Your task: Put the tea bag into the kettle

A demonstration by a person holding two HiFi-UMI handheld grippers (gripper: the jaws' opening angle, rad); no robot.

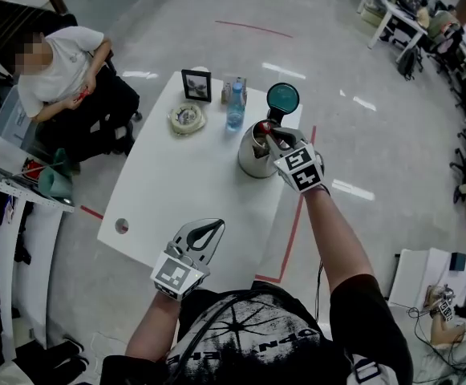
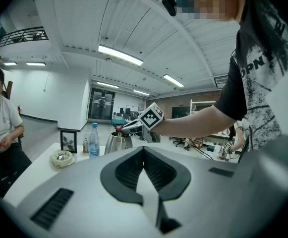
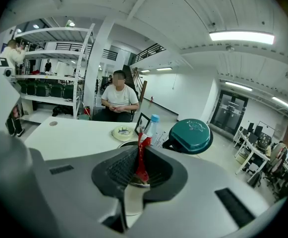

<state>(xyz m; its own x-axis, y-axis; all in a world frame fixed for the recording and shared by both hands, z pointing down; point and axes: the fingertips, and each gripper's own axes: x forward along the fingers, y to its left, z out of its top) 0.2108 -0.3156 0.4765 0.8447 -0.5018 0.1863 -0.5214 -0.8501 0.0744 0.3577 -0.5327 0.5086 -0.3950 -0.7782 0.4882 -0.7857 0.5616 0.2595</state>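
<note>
Our right gripper (image 1: 269, 135) fingers pinch the tea bag (image 3: 141, 155) over the open kettle (image 1: 253, 164) — not yet dropped; left gripper (image 1: 214, 226) fingers together.

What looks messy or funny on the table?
Nothing stands out. The teal lid of the kettle is flipped up, but that's on purpose: the right gripper holds a red tea bag over its opening. The bottle and picture frame stand upright, and nothing is spilled.

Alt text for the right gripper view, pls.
The right gripper pinches a red tea bag over the open kettle, its teal lid flipped up at right. Beyond: white table, water bottle, a seated person.
</note>
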